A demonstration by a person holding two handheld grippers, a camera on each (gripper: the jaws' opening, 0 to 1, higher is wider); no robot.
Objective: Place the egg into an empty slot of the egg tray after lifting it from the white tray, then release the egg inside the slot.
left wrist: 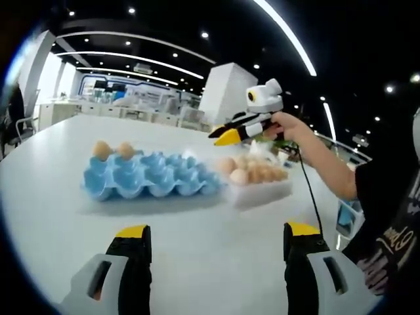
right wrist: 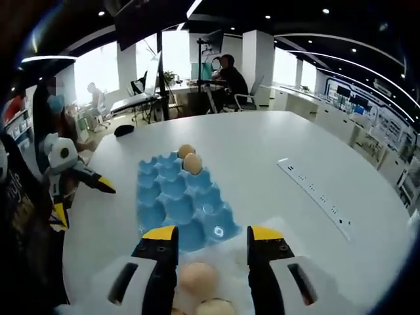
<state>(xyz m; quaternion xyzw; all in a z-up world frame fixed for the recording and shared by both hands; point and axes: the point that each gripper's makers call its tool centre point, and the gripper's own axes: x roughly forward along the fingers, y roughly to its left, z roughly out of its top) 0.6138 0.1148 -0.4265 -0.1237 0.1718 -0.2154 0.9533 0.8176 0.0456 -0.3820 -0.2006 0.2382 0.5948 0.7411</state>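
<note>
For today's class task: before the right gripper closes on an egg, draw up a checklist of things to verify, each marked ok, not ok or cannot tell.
1. Right gripper open: ok, jaws apart.
2. An egg sits between its jaws: ok in the right gripper view; exact height cannot tell.
3. Blue egg tray has empty slots: ok; two eggs fill its far end.
4. White tray holds eggs: ok.
5. Left gripper clear of both trays: ok, open and back over the bare table.
6. Nothing held yet: ok.

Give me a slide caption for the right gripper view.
Open right gripper poised over an egg in the white tray, blue egg tray ahead holding two eggs.
</note>
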